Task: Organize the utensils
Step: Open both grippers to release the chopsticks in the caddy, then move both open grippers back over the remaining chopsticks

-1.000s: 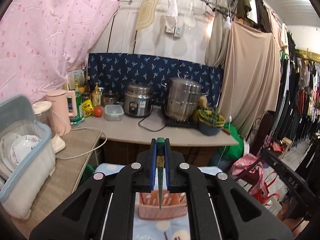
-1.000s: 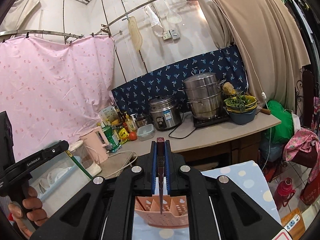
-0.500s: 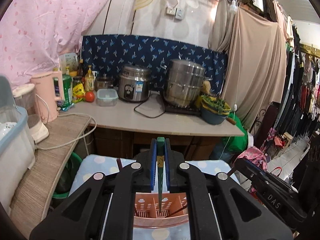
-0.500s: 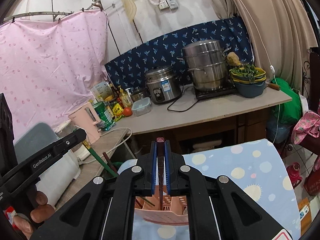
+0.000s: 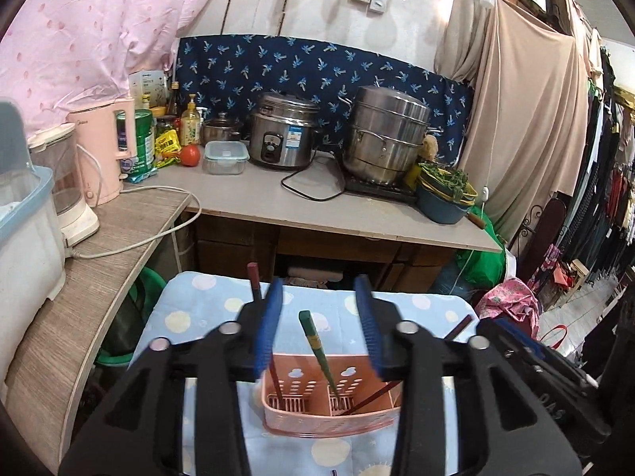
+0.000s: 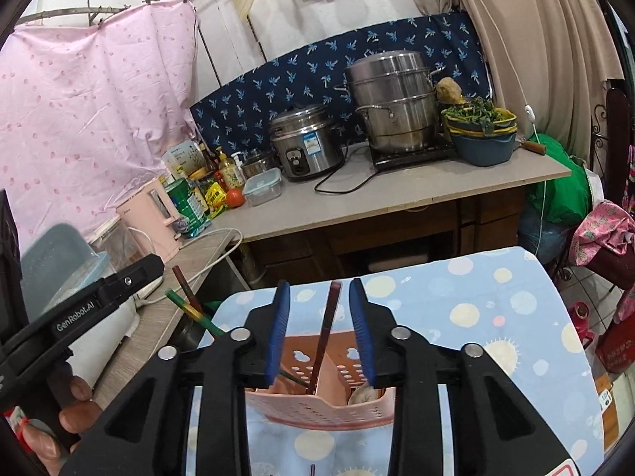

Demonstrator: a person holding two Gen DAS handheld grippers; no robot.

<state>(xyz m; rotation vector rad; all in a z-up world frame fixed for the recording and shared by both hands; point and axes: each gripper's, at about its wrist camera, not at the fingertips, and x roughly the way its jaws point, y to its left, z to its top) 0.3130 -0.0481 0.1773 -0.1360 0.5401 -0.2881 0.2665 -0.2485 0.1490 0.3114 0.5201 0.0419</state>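
Since half a second ago I am letting both grippers spread: the left gripper [image 5: 319, 325] is no longer pinching the green chopstick [image 5: 317, 351], and the right gripper [image 6: 319, 329] is no longer pinching the dark chopstick [image 6: 323, 337]. Both sticks are now standing in the pink utensil basket [image 5: 313, 377], the green one leaning toward 11 o'clock in a rear compartment, the dark one leaning slightly toward 1 o'clock between my open right pads. I am judging they lean because the compartments are wider than the sticks, so the rims are propping them. The basket is sitting on the dotted blue cloth [image 6: 496, 317] covering the desk. I am holding both grippers just above the basket, fingers pointing forward and down over its rim, with my left one at 9 o'clock in the right view.
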